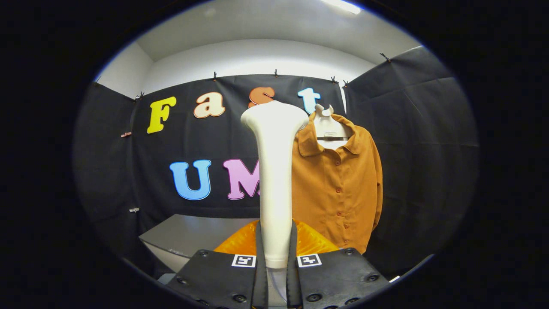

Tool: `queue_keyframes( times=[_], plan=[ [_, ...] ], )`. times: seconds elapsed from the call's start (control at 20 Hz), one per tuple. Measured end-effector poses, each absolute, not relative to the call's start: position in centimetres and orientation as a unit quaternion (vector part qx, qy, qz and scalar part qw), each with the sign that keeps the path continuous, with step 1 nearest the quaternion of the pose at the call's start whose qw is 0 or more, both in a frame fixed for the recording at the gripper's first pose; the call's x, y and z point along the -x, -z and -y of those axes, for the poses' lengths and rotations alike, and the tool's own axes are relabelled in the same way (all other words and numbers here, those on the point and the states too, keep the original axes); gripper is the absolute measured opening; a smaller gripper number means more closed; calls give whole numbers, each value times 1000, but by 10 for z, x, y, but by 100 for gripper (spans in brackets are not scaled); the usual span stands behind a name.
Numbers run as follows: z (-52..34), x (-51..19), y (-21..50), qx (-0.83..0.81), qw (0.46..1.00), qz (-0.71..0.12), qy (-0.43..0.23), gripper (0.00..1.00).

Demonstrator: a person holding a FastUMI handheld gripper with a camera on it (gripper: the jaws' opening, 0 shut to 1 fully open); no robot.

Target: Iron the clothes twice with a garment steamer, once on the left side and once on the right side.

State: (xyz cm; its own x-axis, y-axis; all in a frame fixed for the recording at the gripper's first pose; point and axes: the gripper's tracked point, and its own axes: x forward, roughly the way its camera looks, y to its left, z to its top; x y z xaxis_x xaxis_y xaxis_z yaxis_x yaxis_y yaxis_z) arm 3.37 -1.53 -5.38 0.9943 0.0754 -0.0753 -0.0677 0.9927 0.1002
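The claw (276, 257) clenches the white garment steamer (274, 171) upright between its fingers. The orange shirt (339, 184) hangs just beyond at one o'clock; neither pass seems begun, so the steamer head must next reach the cloth.

One garment steamer (274, 171) clamped between two fingers (260, 253), one orange shirt (339, 184), one hanger (328, 124), one table (188, 236)

The tongs (276, 257) are clamped on the white steamer (274, 180), which stands upright and blocks the way straight ahead. Beyond it hangs the orange shirt (343, 184). Open room lies above the grey tabletop (193, 234), ahead of the left finger.
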Motion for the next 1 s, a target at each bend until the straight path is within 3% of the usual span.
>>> queue_keyframes(
  times=[0.45,1.0],
  plan=[
    [-43,-24,45,-23,999,-21,-43,20],
    [-55,-20,43,-17,999,-18,-42,20]
  ],
)
